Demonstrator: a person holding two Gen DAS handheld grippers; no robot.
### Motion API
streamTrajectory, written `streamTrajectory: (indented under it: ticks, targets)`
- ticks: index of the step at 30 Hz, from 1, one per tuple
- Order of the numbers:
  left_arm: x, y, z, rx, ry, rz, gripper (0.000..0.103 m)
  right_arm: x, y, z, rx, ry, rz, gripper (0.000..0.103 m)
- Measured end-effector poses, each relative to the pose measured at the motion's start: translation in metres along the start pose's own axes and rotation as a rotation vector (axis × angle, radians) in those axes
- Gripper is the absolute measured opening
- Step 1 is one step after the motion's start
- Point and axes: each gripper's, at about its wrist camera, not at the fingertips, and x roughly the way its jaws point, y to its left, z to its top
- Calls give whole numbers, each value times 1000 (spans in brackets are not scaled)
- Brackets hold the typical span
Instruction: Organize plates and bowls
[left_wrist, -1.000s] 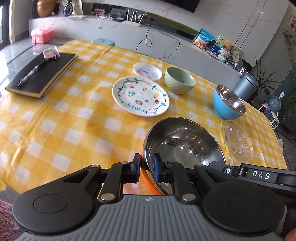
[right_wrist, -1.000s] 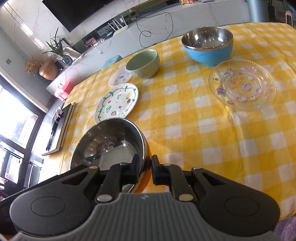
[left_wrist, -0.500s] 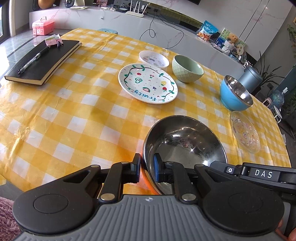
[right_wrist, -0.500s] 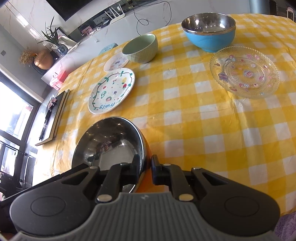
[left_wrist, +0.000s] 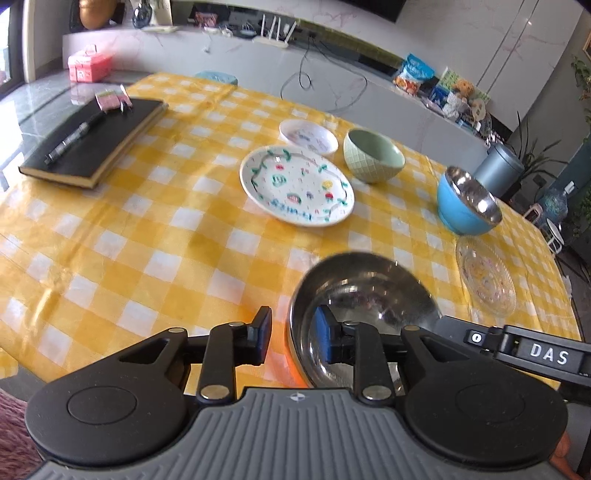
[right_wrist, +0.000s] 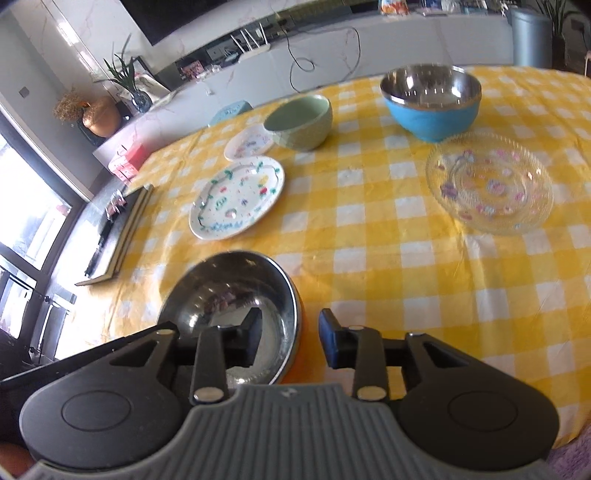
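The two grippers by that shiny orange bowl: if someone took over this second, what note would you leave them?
Left gripper: open, has just been opening, bowl rim between its fingers, unpressed.
Right gripper: the same on the opposite rim.
Orange steel bowl sits on the table at the near edge.
Done: that bowl is released.
Left: fruit plate, small dish, green bowl, blue bowl and glass plate lie apart, unstacked.

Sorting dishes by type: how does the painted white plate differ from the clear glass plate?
The painted white ceramic plate is opaque, with green vines and small fruit pictures; the clear patterned glass plate lets the yellow checked cloth show through. The white one lies beside the green bowl, the glass one before the blue bowl. Both lie flat, empty.
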Motion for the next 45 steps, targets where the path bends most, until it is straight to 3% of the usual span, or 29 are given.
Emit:
streamTrajectory:
  ticks: [3,12,15,18,23,28,37,45]
  targets:
    - [-15,-11,7,35,-67,24,29,-17,2,6,-25,-63,-2,42]
    - [-41,-69,25,173,-144,-60,30,-63,-9,37,-78,-201,-32,52]
    - [-41,-90,33,212,-153,-78,32,-75,-13,52,-103,-252,-56,61]
    - [-36,-111,42,249,-158,-76,33,-81,-20,71,-133,-292,-106,61]
    - [-23,-137,63,271,-159,-103,43,-80,-41,107,-126,-327,-170,63]
    - [0,-161,87,250,-149,-126,52,-66,-68,144,-92,-343,-242,67]
    - [69,-196,123,247,-74,-175,53,-13,-140,186,68,-273,-303,60]
    - [153,-207,135,223,-6,-109,53,28,-157,197,81,-235,-289,54]
